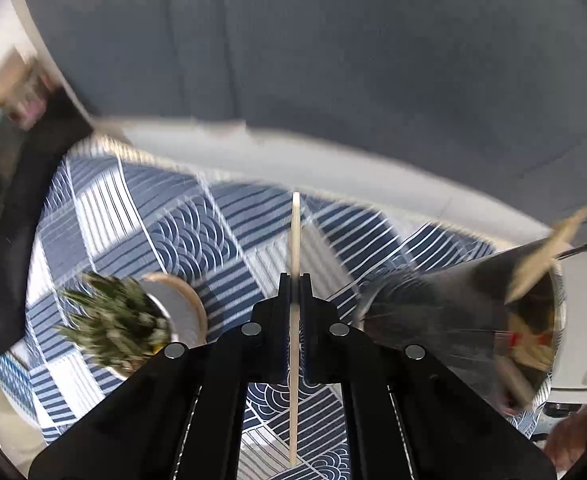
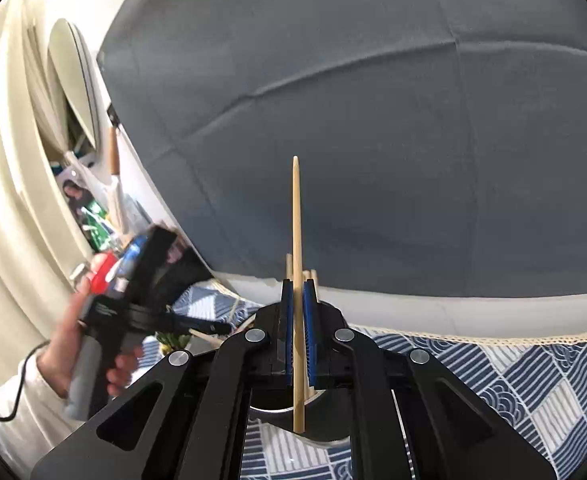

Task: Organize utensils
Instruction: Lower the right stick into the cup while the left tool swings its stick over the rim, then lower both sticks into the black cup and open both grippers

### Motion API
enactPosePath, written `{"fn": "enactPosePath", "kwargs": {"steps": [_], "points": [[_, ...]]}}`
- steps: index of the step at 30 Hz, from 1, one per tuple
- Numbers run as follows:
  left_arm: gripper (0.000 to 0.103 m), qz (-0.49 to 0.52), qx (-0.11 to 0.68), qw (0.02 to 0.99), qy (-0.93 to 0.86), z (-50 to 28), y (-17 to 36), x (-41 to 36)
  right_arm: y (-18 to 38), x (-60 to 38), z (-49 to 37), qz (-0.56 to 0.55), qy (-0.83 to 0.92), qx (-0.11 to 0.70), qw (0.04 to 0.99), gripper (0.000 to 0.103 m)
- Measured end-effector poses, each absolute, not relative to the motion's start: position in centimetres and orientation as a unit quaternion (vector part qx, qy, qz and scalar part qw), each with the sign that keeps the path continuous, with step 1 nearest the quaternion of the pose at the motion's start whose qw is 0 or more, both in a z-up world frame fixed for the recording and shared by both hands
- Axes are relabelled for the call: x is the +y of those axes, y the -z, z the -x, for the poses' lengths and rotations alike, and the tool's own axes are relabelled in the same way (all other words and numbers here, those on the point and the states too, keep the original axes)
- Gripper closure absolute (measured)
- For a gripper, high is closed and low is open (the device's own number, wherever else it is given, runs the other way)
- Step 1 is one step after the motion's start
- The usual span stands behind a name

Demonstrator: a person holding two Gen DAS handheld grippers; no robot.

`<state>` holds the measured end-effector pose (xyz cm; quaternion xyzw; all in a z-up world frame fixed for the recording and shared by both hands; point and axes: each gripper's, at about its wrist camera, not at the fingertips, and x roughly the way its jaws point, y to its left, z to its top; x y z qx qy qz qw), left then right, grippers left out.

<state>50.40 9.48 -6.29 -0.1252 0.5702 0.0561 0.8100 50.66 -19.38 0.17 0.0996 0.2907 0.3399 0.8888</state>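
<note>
The left black two-finger gripper (image 1: 294, 280) is clamped on a pale wooden chopstick (image 1: 294, 320), which runs straight up between the fingers over the blue-and-white patterned tablecloth (image 1: 181, 216). Just to the left of that gripper lies a small potted green plant (image 1: 113, 320) in a pale pot, blurred. To its right stands a dark cylindrical utensil holder (image 1: 453, 320) with wooden utensils sticking out of its mouth.

The right black gripper (image 2: 297, 292) pinches a second tan wooden chopstick (image 2: 296, 280) between its blue pads (image 2: 288, 320), with the holder's rim directly below it. Left of it, a hand (image 2: 73, 344) holds the other gripper. Beyond the lace-edged cloth border, a grey-blue upholstered sofa (image 2: 373, 120) closes off the far side.
</note>
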Motion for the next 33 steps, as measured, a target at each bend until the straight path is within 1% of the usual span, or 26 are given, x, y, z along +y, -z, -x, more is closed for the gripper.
{"fn": "enactPosePath", "kwargs": {"steps": [2, 3, 4, 5, 10, 14, 17, 20, 29, 33], "points": [[0.098, 0.129, 0.550, 0.824, -0.046, -50.3, 4.8, 10.3, -0.3, -19.6, -50.6, -0.114, -0.349, 0.286, 0.885, 0.098], [0.099, 0.131, 0.534, 0.834, -0.035, -50.1, 3.0, 10.2, -0.3, -19.7, -50.7, -0.125, -0.356, 0.283, 0.882, 0.098], [0.098, 0.129, 0.525, 0.841, -0.030, -50.6, 2.8, 9.5, -0.3, -19.9, -50.7, -0.131, -0.359, 0.281, 0.880, 0.098], [0.098, 0.128, 0.507, 0.852, -0.019, -50.4, 1.2, 9.2, -0.2, -20.0, -50.9, -0.140, -0.363, 0.279, 0.878, 0.098], [0.098, 0.124, 0.455, 0.882, 0.027, -50.5, -3.1, 7.9, 0.8, -20.3, -51.8, -0.179, -0.379, 0.276, 0.865, 0.098], [0.098, 0.135, 0.418, 0.897, 0.049, -50.9, -5.4, 7.1, 2.1, -19.8, -52.3, -0.192, -0.381, 0.273, 0.862, 0.098], [0.098, 0.135, 0.372, 0.917, 0.051, -51.0, -6.6, 6.2, 3.2, -19.3, -53.0, -0.197, -0.376, 0.275, 0.863, 0.098], [0.098, 0.134, 0.352, 0.924, 0.061, -51.7, -6.3, 5.4, 4.1, -18.7, -53.3, -0.188, -0.371, 0.281, 0.865, 0.098], [0.098, 0.155, 0.360, 0.913, 0.110, -54.9, -2.3, 3.8, 5.6, -18.1, -53.2, -0.151, -0.358, 0.288, 0.875, 0.098], [0.098, 0.137, 0.367, 0.911, 0.126, -54.8, -1.2, 2.2, 5.6, -18.5, -52.8, -0.143, -0.356, 0.288, 0.877, 0.098]]}}
